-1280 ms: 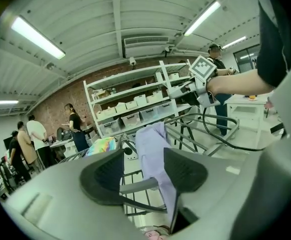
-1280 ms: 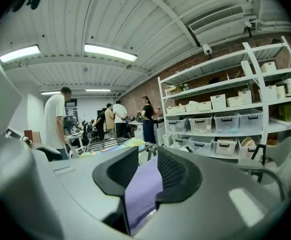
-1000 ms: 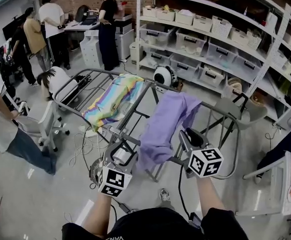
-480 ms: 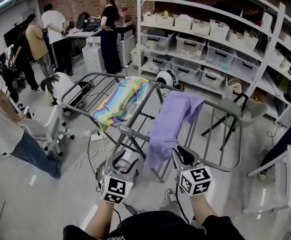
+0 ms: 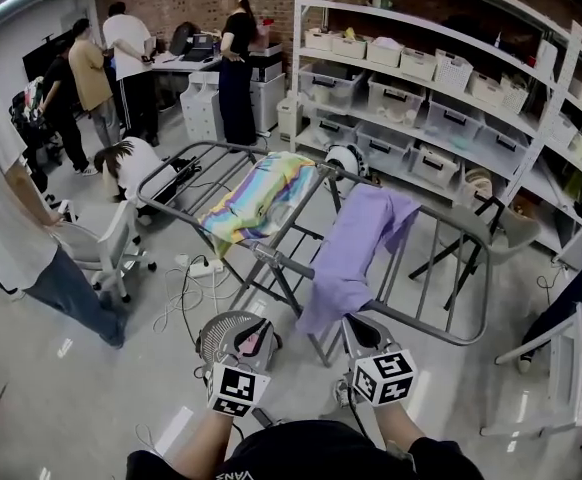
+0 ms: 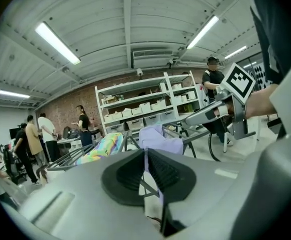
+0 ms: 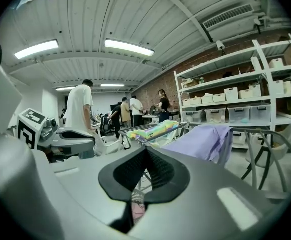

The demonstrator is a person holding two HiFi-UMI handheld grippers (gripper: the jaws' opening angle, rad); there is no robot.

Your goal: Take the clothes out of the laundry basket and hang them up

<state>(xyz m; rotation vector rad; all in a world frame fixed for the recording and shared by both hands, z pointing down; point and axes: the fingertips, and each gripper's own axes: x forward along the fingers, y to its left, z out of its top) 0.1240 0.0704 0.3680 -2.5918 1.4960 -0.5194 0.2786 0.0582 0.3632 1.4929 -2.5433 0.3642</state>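
Your left gripper [image 5: 249,336] is low in the middle of the head view. Its jaws have just been closing, and now they are almost together. Only a thin slit shows between them, with nothing in it. Your right gripper [image 5: 357,330] is just to the right of it. Its jaws are shut tight and hold nothing.

The round mesh basket [image 5: 211,330] sits on the floor at the bottom, right under your left gripper. Something pink [image 5: 257,341] lies in it.

The drying rack [image 5: 451,334] fills the middle of the picture. A purple top [image 5: 356,248] hangs over it, just above your right gripper. A rainbow cloth [image 5: 261,196] lies over the rack, up and to the left of the purple top.
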